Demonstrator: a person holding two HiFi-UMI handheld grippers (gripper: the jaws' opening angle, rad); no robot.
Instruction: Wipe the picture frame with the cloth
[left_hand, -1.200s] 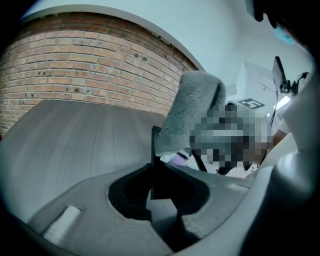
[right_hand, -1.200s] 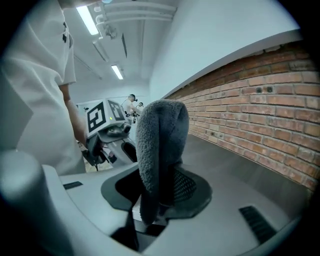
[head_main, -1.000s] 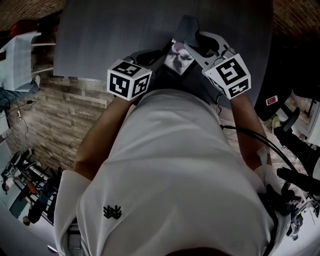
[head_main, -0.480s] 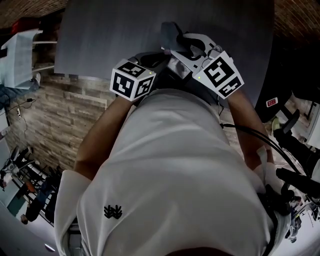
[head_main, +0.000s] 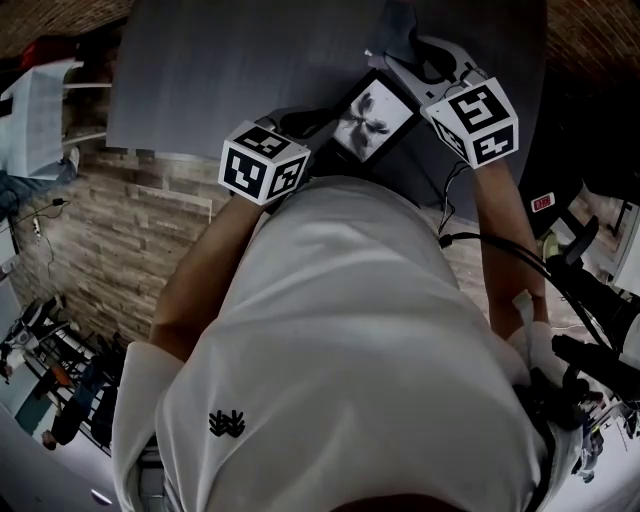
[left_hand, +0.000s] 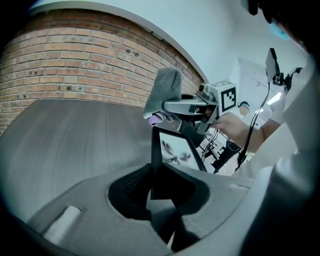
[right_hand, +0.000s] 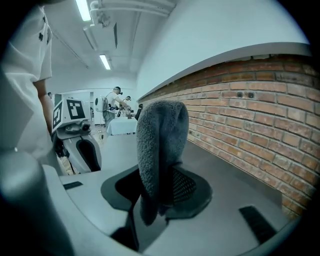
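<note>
Picture frame (head_main: 372, 120) is held up off the desk (head_main: 220, 70), close to the person's body, with one lower corner clamped between the jaws of the left gripper (head_main: 318, 128). In the left gripper view its thin edge (left_hand: 156, 165) is seen standing between those jaws (left_hand: 157, 186). Taken at a corner and tilted, the glass is probably left free and turned toward the other hand for wiping. The grey cloth (right_hand: 160, 145) is pinched between the closed jaws of the right gripper (right_hand: 160, 196), and its folded bulk is left standing out past the tips. This likely means that soft pile, not hard plastic, is brought against the glass. Half a second earlier the right gripper (head_main: 402, 52) was laid across the frame and most of the picture was hidden. Now it is drawn off to the frame's far edge, and the whole picture is uncovered. The cloth (head_main: 396, 25) is carried just beyond that edge, and whether it touches cannot be told. The left gripper is hardly shifted over the same interval.
</note>
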